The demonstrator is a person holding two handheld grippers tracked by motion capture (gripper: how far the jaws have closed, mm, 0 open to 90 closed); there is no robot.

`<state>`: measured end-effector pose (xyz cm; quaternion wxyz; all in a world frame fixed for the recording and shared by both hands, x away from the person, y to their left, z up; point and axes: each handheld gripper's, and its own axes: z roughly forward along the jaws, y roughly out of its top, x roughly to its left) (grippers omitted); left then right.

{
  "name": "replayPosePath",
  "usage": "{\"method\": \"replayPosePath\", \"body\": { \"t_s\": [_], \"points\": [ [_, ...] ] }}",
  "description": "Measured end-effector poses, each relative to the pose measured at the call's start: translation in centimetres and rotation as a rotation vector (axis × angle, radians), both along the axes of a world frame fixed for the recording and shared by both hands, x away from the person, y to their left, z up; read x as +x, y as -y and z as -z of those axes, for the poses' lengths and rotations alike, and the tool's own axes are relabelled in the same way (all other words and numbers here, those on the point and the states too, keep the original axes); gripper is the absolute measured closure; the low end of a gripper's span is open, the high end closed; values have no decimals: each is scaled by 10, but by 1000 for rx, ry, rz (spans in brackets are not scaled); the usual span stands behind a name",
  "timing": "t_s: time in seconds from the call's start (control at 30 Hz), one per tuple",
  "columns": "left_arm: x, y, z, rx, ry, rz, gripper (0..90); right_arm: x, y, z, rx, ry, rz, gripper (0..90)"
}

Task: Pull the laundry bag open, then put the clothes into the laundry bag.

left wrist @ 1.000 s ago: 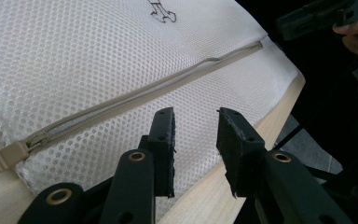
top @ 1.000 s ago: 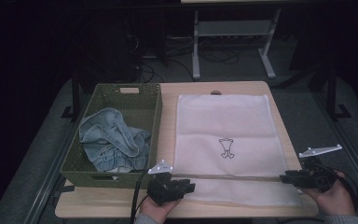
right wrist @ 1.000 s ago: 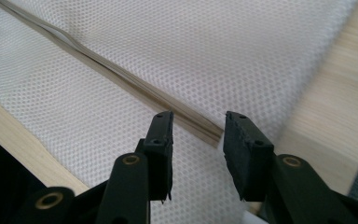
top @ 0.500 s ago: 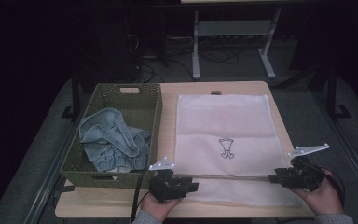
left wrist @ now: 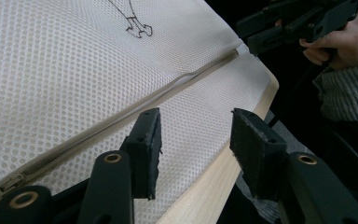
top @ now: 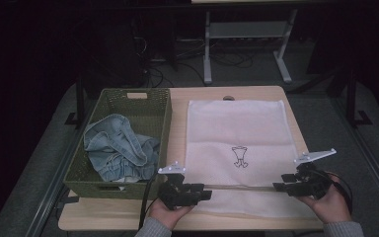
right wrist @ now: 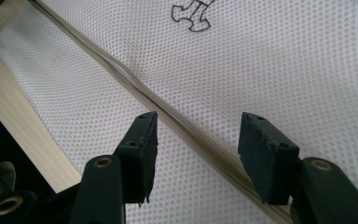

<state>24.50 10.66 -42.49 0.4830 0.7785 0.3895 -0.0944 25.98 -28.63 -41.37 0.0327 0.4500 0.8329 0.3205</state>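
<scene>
A white mesh bag (top: 239, 133) with a small dark drawing lies flat on the wooden table (top: 177, 123). Its beige zipper (top: 242, 187) runs along the near edge. My left gripper (top: 206, 191) is at the zipper's left end, level with the table. Its jaws have just been opening, and mesh (left wrist: 74, 56) and the zipper (left wrist: 135, 112) lie under and beside the gap, unpinched. My right gripper (top: 278, 186) is at the zipper's right end. Its jaws have just been opening too, with the zipper (right wrist: 121, 74) passing beneath the gap (right wrist: 196, 126).
A green woven basket (top: 128, 94) stands at the table's left with crumpled blue jeans (top: 118, 148) inside. The table's near edge (left wrist: 214, 186) is just below the bag. Desk legs and cables stand on the dark floor beyond.
The right hand has slid left with its gripper, closer to the bag's right end. The left hand has stayed in place.
</scene>
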Motion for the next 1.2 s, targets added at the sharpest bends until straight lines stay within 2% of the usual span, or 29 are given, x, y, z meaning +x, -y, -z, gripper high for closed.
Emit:
{"method": "replayPosePath", "body": {
  "t_s": [0.23, 0.6, 0.93, 1.03, 1.2],
  "points": [
    [0, -1, 0, -8, -19, 12, 479, 2, -8, 0, -8, 15, -31, 436],
    [0, -2, -5, -23, -26, 43, 450, 1, -18, -1, -15, 29, -68, 427],
    [6, -14, -24, -48, -20, 71, 438, 5, -27, -1, -8, 40, -110, 406],
    [10, -21, -31, -66, -32, 71, 434, 6, -31, 0, -3, 43, -122, 404],
    [19, -34, -37, -96, -76, 82, 410, 10, -34, 2, 10, 45, -133, 399]
  ]
}}
